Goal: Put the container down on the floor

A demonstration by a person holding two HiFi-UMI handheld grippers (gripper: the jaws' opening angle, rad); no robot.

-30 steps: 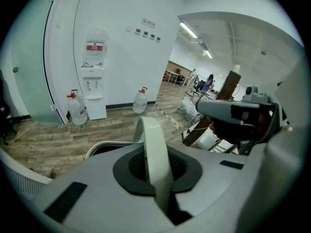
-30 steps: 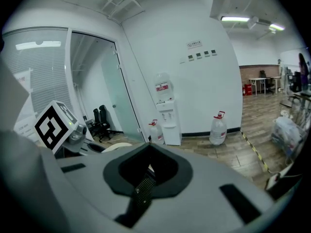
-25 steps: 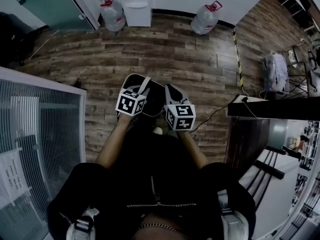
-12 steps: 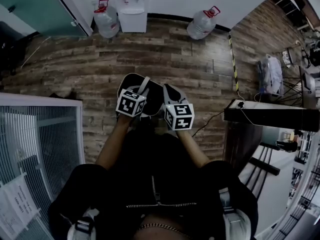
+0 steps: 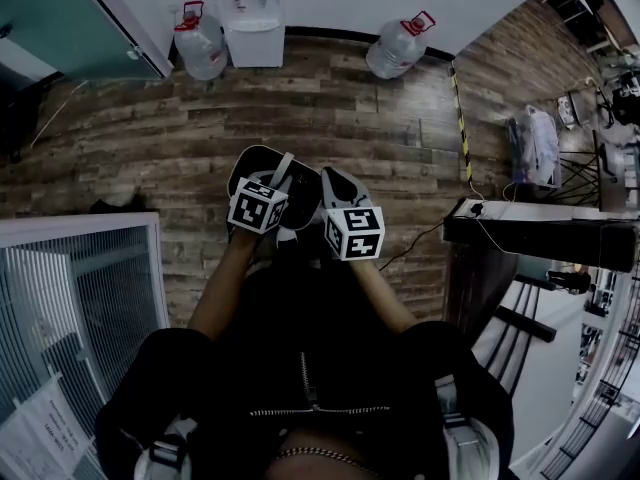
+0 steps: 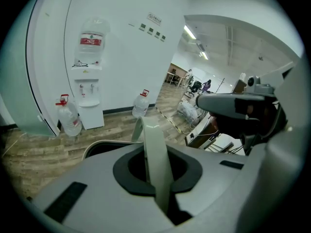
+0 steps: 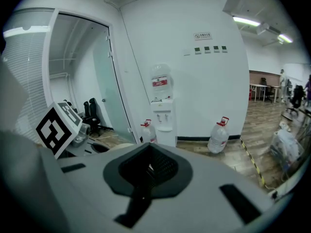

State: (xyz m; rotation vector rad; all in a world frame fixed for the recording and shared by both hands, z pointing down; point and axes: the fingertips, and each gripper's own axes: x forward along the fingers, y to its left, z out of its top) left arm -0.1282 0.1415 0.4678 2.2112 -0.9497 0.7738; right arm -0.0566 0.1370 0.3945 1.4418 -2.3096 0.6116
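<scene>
In the head view a black container [image 5: 256,164] with a pale rim hangs above the wooden floor [image 5: 350,108], in front of my body. My left gripper [image 5: 274,178] is shut on the container's pale strap handle [image 6: 154,154], which runs up between its jaws. The rim [image 6: 102,145] curves just beyond my left gripper [image 6: 156,181]. My right gripper [image 5: 335,186] is at the container's right edge. In the right gripper view my right gripper [image 7: 146,168] has its jaws together with only a pale sliver showing between them. The container's underside is hidden.
A white water dispenser [image 5: 250,28] stands at the far wall between two water bottles [image 5: 200,43] [image 5: 395,46]. A ribbed glass partition [image 5: 70,308] is close on the left. A dark desk [image 5: 540,233] with cables is on the right, behind a striped floor line [image 5: 462,118].
Both grippers keep their hold and place in the head view. The floor, the dispenser and the partition have slid left and down, so I have moved over the floor.
</scene>
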